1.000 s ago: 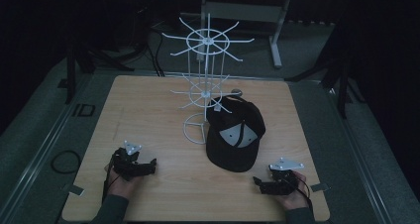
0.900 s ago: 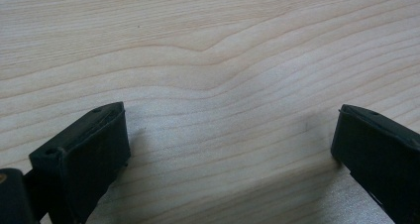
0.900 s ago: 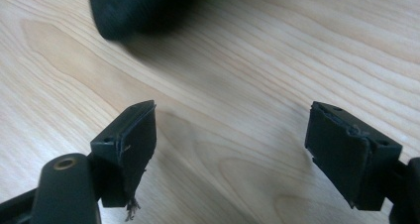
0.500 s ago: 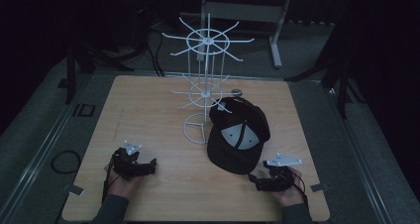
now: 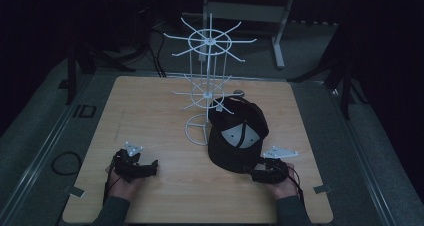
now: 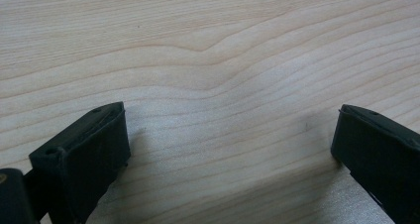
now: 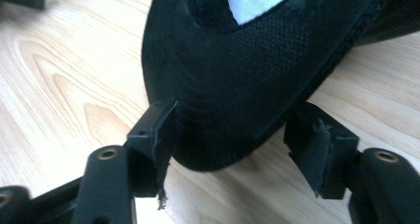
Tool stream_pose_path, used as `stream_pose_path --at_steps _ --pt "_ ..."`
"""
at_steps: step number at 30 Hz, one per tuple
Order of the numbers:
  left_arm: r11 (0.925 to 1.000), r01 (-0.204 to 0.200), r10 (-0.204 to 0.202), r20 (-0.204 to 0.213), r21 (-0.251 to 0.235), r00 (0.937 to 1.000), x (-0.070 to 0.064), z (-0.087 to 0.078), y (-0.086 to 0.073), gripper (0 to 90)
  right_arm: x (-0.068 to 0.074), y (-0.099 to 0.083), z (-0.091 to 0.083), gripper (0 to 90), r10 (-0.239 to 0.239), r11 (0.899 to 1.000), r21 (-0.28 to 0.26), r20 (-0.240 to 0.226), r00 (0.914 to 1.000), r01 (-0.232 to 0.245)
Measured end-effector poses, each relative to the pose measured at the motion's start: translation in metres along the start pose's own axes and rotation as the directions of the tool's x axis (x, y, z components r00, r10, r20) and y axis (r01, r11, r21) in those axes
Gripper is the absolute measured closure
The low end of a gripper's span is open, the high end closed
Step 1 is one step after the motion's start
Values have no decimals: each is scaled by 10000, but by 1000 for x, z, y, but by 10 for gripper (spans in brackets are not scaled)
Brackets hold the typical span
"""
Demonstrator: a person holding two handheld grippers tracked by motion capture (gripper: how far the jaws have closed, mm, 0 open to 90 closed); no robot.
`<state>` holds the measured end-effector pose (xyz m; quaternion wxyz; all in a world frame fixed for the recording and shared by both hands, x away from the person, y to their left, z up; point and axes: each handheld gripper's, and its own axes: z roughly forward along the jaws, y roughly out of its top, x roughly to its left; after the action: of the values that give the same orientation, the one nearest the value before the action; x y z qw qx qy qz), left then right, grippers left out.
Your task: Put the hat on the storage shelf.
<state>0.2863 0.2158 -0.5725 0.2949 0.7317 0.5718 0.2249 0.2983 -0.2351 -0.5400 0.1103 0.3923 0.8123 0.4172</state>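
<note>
A black cap [image 5: 237, 136] with a white patch lies on the wooden table [image 5: 150, 106], leaning against the base of a white wire rack [image 5: 207, 81]. My right gripper [image 5: 262, 175] is at the cap's near edge, open. In the right gripper view the rounded brim of the cap [image 7: 233, 70] reaches in between the two jaws of the right gripper [image 7: 235, 144]; the left one touches it or nearly so. My left gripper [image 5: 148, 168] rests at the front left of the table, open. Bare wood lies between the jaws of the left gripper [image 6: 230, 135].
The rack has two tiers of radiating hooks and a ring base [image 5: 196, 132] beside the cap. Dark floor and a metal stand [image 5: 280, 31] lie beyond the table's far edge. Bare wood stretches between the two grippers along the front.
My right gripper has moved left and forward to the cap's brim, which now sits between its jaws. The left gripper has stayed put.
</note>
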Motion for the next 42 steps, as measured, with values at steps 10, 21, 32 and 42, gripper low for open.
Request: stream_pose_path --at_steps 10,21,32,42 --pt "10000 4 -4 -4 -3 10000 0 0 0 15 -7 3 15 550 696 9976 64 -1154 9909 -693" --pt "10000 15 -15 -2 -1 10000 0 0 0 15 -3 10 14 755 1010 9939 -207 -2192 9704 -1082" --pt "10000 13 -13 -5 0 10000 0 0 0 15 -8 13 6 792 1565 9838 -547 -2000 9672 -1705" --pt "10000 16 -16 -2 -2 10000 0 0 0 15 -20 17 -5 820 1933 9733 -948 -1526 9692 -2090"
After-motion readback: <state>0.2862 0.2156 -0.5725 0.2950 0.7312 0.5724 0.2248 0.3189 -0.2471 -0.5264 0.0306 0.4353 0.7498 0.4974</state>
